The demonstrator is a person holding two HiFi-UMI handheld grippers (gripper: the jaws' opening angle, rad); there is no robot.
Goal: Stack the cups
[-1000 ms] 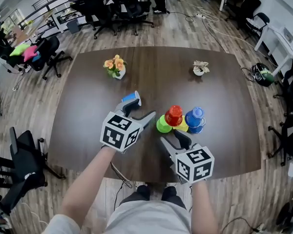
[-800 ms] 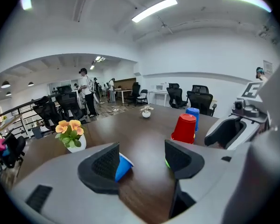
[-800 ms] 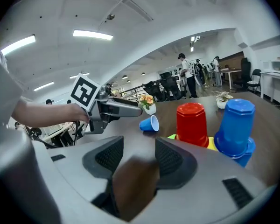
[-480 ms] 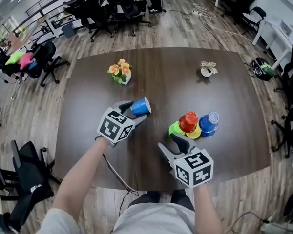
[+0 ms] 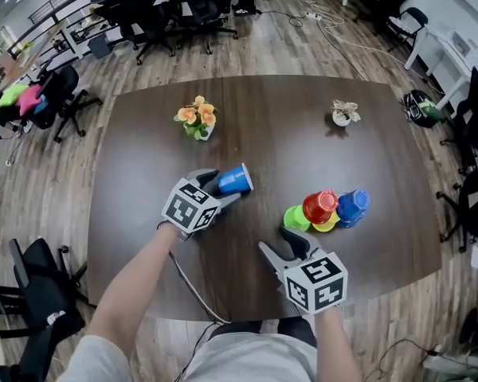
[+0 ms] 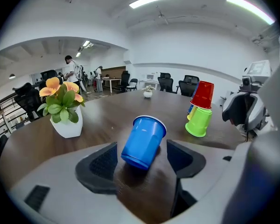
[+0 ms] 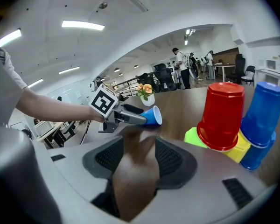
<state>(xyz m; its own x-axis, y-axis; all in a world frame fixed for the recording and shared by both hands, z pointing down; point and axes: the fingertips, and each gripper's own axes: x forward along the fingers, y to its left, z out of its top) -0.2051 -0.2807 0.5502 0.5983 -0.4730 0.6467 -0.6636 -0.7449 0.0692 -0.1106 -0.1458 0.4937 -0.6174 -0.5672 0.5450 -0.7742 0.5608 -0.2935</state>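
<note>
A lone blue cup lies tilted between the jaws of my left gripper, low over the dark table. In the left gripper view this blue cup has a gap to the pad on each side. The left gripper has just been opening its jaws and stands open. To the right stand a red cup on a green one, a yellow cup and blue cups. My right gripper is open and empty, just short of that group.
A white pot of orange flowers stands at the back left of the table, a small potted plant at the back right. Office chairs ring the table's far side. The table's front edge lies just behind my right gripper.
My left gripper carried the blue cup leftward, away from the cup group, and sank toward the table. Its jaws opened wider around the cup. The right gripper shifted a little.
</note>
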